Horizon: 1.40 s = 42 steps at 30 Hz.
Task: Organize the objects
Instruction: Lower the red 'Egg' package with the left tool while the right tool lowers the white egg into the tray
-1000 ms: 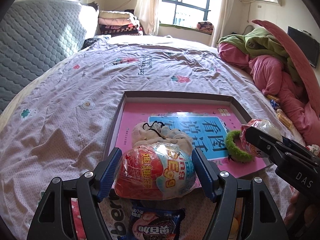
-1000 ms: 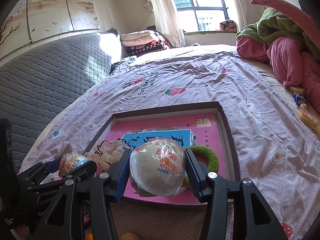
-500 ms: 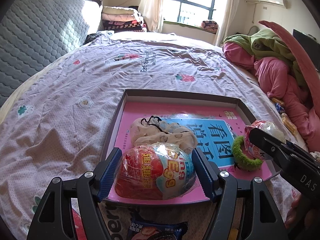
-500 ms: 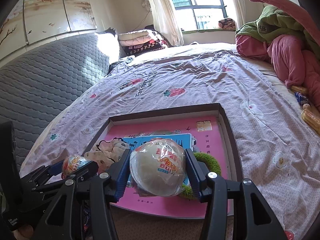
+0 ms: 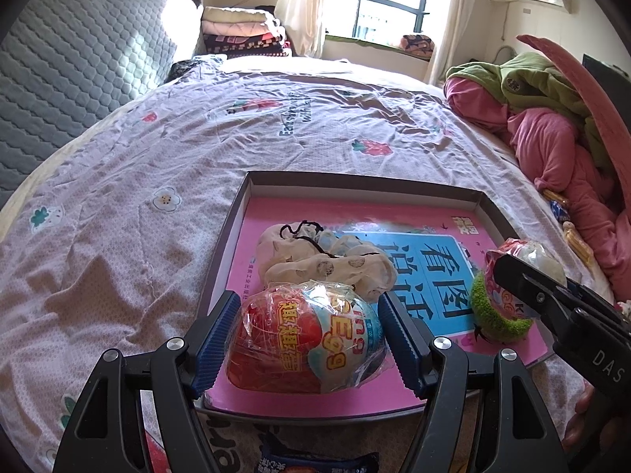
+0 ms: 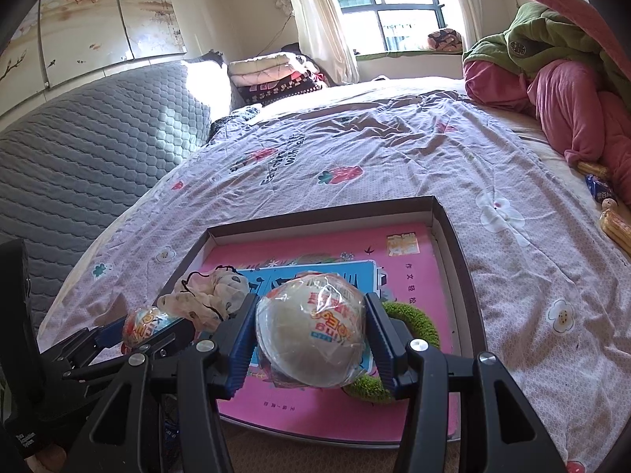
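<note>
My left gripper is shut on a red and blue wrapped toy egg, held over the near left part of a shallow dark box. My right gripper is shut on a second wrapped toy egg, white side up, over the box's near middle. A pink book lines the box. On it lie a cream scrunchie and a green fuzzy ring. The right gripper and its egg show in the left wrist view, above the green ring.
The box sits on a lilac bedspread. Pink and green bedding is piled at the right. Snack packets lie by the right edge. A dark blue snack packet lies below the left gripper. A grey padded headboard stands at left.
Both grippers have moved forward with their eggs, from the box's near edge to over the box. The box's contents have not moved.
</note>
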Tool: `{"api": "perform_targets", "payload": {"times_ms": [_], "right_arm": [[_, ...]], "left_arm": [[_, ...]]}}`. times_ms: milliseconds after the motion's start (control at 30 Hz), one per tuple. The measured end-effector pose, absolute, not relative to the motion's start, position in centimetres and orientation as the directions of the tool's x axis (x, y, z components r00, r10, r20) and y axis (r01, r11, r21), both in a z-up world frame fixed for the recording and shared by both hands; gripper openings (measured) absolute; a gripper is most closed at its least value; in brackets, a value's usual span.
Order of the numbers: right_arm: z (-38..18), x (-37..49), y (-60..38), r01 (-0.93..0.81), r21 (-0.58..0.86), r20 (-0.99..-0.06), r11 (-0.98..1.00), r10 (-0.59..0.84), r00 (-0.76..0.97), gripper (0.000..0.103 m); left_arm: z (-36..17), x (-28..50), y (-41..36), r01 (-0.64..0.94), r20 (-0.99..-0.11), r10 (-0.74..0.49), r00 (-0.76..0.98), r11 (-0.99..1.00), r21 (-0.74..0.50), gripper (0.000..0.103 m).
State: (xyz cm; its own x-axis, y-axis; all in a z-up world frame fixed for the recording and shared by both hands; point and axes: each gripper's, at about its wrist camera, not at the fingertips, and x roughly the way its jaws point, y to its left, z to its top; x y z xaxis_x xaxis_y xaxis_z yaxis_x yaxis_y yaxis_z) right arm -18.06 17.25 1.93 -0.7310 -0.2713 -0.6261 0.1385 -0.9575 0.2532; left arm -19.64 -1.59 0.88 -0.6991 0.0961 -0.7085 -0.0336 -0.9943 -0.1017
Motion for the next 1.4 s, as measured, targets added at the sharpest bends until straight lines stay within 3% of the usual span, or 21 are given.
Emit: {"api": "perform_targets", "payload": {"times_ms": [1400], "right_arm": [[0.7, -18.0, 16.4, 0.15, 0.202, -0.662, -0.968, -0.248, -0.707, 0.052]], "left_arm": [[-0.9, -20.1, -1.3, -0.028, -0.753, 0.072, -0.654, -0.997, -0.071, 0.073]]}}
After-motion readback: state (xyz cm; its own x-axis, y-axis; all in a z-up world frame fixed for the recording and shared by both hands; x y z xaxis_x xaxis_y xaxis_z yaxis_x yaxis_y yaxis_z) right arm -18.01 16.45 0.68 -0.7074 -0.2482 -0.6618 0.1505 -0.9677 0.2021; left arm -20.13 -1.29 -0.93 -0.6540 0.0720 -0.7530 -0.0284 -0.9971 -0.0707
